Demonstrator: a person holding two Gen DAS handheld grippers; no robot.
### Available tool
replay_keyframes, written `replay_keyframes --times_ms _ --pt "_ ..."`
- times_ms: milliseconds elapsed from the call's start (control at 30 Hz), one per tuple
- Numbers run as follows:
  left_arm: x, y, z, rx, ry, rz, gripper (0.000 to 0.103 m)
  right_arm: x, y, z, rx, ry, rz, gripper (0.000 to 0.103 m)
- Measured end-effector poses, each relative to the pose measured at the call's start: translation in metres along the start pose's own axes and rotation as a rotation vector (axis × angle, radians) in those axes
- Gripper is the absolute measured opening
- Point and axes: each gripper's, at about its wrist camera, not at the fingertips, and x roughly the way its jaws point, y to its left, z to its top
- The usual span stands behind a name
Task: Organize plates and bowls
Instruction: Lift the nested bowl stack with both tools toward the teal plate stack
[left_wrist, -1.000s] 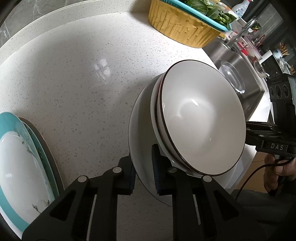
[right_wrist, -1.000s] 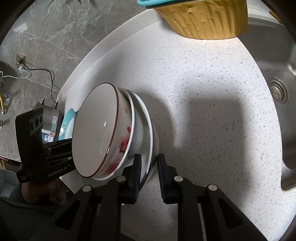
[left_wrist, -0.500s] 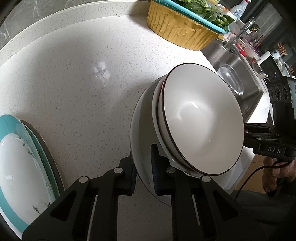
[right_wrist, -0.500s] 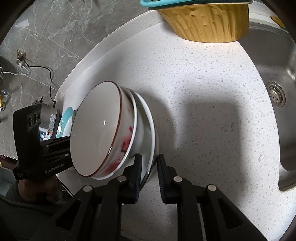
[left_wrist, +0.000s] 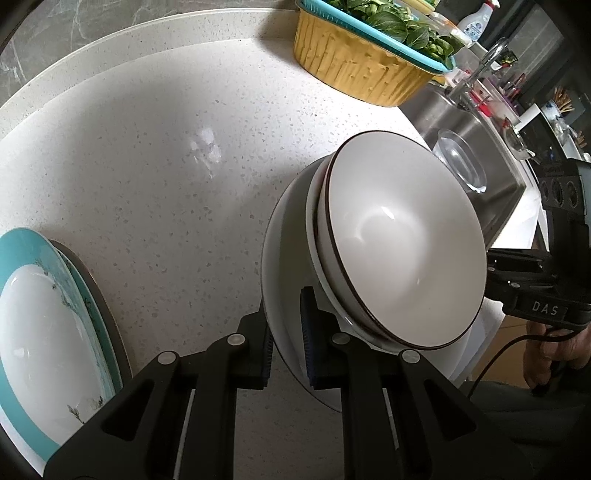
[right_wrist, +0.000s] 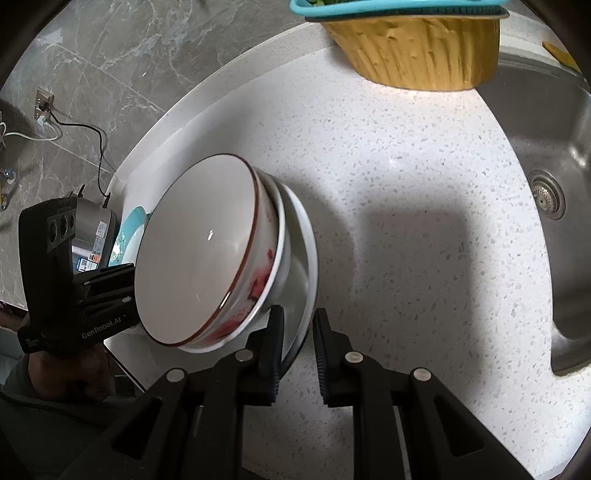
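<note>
A white plate (left_wrist: 280, 258) carries two nested bowls; the upper bowl (left_wrist: 402, 236) is white with a dark rim. My left gripper (left_wrist: 286, 321) is shut on the plate's near rim. In the right wrist view the same plate (right_wrist: 311, 258) sits edge-on, and my right gripper (right_wrist: 298, 326) is shut on its opposite rim. The upper bowl (right_wrist: 195, 251) rests in a lower bowl (right_wrist: 266, 275) with red flowers. The stack hangs tilted above the speckled counter (right_wrist: 406, 184), held from both sides. Each view shows the other gripper's black body beyond the bowls, its fingertips hidden.
Teal-rimmed plates (left_wrist: 40, 332) lie stacked at the counter's left edge. A yellow basket (left_wrist: 362, 70) of greens stands at the back. The steel sink (right_wrist: 554, 192) is on the right, with a clear glass dish (left_wrist: 461, 162) in it. A metal appliance (right_wrist: 94, 229) stands by the wall.
My left jaws have narrowed slightly on the plate's rim. The plate and bowls stay held between both grippers, nearly in the same place.
</note>
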Motion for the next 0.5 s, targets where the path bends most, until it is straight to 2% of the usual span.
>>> replay_keyframes --times_ms 500 --pt "-0.015 -0.003 -0.004 -0.009 -0.024 0.003 0.011 -0.014 0.005 0.003 -0.053 -0.027 -0.035 0.017"
